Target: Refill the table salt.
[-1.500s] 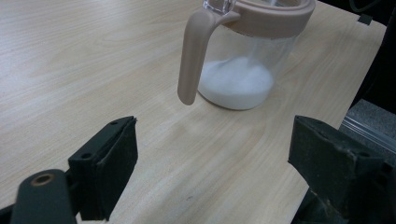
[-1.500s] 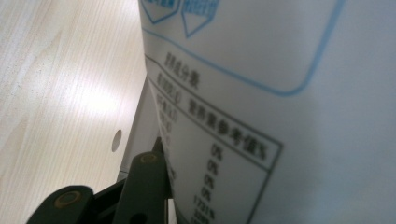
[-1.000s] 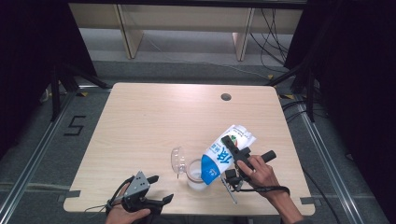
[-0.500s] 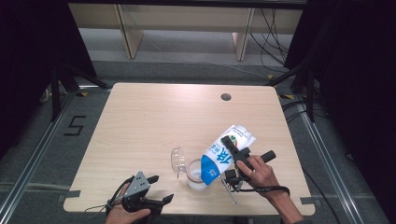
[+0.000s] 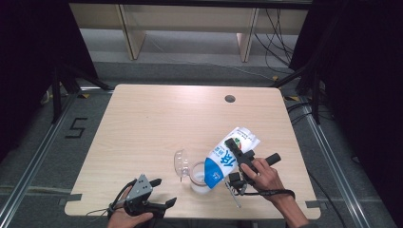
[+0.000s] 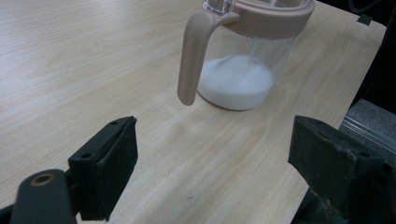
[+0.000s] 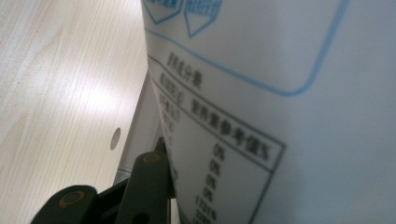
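Right gripper [image 5: 235,164] clamped on a blue-and-white bag [image 5: 228,156], tipped steeply, low end over the mouth of a clear jar [image 5: 199,176] near the table's [image 5: 157,118] front edge, right of centre. Right hand [image 5: 263,173] behind the bag, wrist bent, forearm coming in from the lower right corner, knuckles up, cable looping under the wrist. In the right gripper view, bag's printed back [image 7: 280,93] pressed close against the lens, one black jaw flat on its side, so a firm grip, jaws partly closed around the bag's width. Left gripper [image 5: 157,206] low at the front edge, left of the jar and apart from it, lying almost flat, grey plate on top, jaws pointed right toward the jar. Left hand [image 5: 126,216] wrapped around the grip from below, just inside the bottom of the high view. In the left gripper view, jaws spread wide with bare wood between, nothing held, jar [image 6: 243,60] ahead: pink rim, pink handle [image 6: 191,56] hanging toward the lens, a heap of white powder [image 6: 236,81] in the bottom. Hinged lid [image 5: 180,161] standing open at the jar's left side. Small round hole [image 5: 230,99] in the tabletop near the far edge.
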`<state>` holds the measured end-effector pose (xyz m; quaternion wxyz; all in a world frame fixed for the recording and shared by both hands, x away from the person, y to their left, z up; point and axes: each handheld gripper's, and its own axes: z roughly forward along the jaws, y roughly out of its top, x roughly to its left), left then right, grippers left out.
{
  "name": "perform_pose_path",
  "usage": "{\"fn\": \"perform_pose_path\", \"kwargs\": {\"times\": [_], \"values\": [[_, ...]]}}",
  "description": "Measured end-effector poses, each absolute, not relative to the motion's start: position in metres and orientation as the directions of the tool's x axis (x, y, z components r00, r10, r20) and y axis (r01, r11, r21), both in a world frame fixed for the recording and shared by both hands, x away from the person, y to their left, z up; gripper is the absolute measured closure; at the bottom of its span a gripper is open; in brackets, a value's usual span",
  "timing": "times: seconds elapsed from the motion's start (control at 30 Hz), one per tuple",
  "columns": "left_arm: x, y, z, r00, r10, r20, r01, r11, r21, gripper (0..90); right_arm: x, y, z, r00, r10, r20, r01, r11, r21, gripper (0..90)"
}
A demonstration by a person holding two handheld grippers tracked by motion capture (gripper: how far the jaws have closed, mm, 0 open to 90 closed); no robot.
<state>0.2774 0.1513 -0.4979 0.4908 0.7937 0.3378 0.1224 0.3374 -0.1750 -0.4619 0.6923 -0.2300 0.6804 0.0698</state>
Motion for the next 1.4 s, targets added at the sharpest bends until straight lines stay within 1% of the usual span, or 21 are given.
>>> {"fn": "perform_pose_path", "kwargs": {"times": [0.17, 0.2, 0.63, 0.73, 0.87, 0.9, 0.93, 0.97, 1.4], "values": [[0.2774, 0.1513, -0.4979, 0.741, 0.657, -0.138, 0.416, -0.289, 0.862, 15.2, 0.3374, -0.175, -0.4622, 0.064, -0.218, -0.974, -0.41, 0.884, -0.225, 64.9], [0.2774, 0.1514, -0.4978, 0.742, 0.656, -0.137, 0.416, -0.291, 0.862, 15.2, 0.3371, -0.1742, -0.4606, 0.079, -0.235, -0.969, -0.412, 0.877, -0.246, 64.9], [0.2774, 0.1514, -0.4979, 0.741, 0.657, -0.139, 0.417, -0.288, 0.862, 15.2, 0.3369, -0.1743, -0.4598, 0.08, -0.232, -0.969, -0.411, 0.878, -0.244, 65.7], [0.2774, 0.1514, -0.4979, 0.742, 0.656, -0.138, 0.416, -0.29, 0.862, 15.2, 0.3366, -0.175, -0.4617, 0.065, -0.216, -0.974, -0.404, 0.887, -0.224, 66.0], [0.2774, 0.1513, -0.4979, 0.741, 0.657, -0.138, 0.417, -0.289, 0.862, 15.1, 0.3367, -0.1751, -0.4614, 0.066, -0.215, -0.974, -0.405, 0.887, -0.223, 66.4], [0.2774, 0.1513, -0.4979, 0.742, 0.656, -0.138, 0.417, -0.289, 0.862, 15.2, 0.3367, -0.1751, -0.4613, 0.067, -0.216, -0.974, -0.404, 0.887, -0.224, 66.4], [0.2774, 0.1514, -0.4978, 0.742, 0.657, -0.138, 0.416, -0.289, 0.862, 15.2, 0.3368, -0.1743, -0.4595, 0.083, -0.235, -0.968, -0.41, 0.878, -0.248, 66.4], [0.2774, 0.1514, -0.4979, 0.742, 0.656, -0.138, 0.416, -0.29, 0.862, 15.2, 0.3367, -0.1751, -0.4611, 0.068, -0.216, -0.974, -0.404, 0.887, -0.225, 66.5], [0.2778, 0.1514, -0.4981, 0.746, 0.651, -0.144, 0.415, -0.286, 0.864, 15.2, 0.3366, -0.1751, -0.4608, 0.067, -0.215, -0.974, -0.405, 0.887, -0.223, 67.2]]}}
